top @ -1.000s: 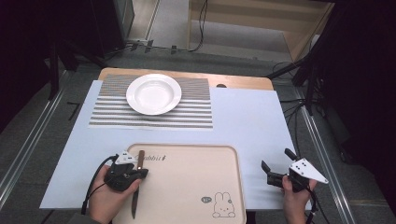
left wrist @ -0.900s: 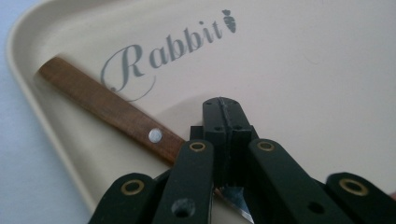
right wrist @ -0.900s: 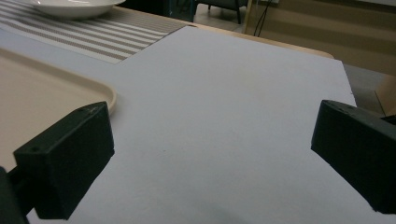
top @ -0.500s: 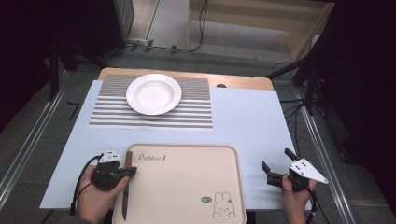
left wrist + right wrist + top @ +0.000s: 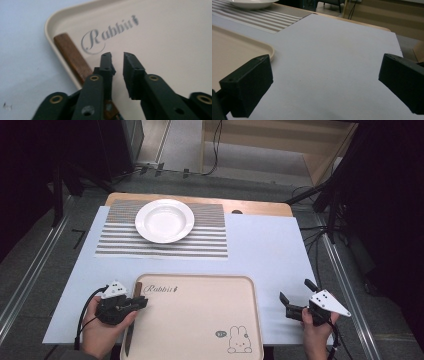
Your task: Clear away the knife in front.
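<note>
A knife with a brown wooden handle (image 5: 137, 288) lies along the left rim of the beige tray (image 5: 200, 320), blade toward me. My left gripper (image 5: 141, 303) hovers over it with its jaws narrowly apart and nothing between them. In the left gripper view the knife handle (image 5: 71, 56) runs just left of the left gripper (image 5: 117, 56) and passes under its left jaw, above the "Rabbit" print on the tray (image 5: 162, 37). My right gripper (image 5: 295, 290) rests open on the pale table right of the tray. The right gripper (image 5: 324, 80) has bare table between its jaws.
A white plate (image 5: 164, 220) sits on a striped placemat (image 5: 205, 240) at the far side of the table. The plate (image 5: 252, 3) and placemat (image 5: 274, 20) show far off in the right gripper view, with the tray's corner (image 5: 232, 50) at left.
My left gripper carried the knife from inside the tray to its left rim. The knife now lies there and the jaws stand slightly apart. The right gripper has not moved.
</note>
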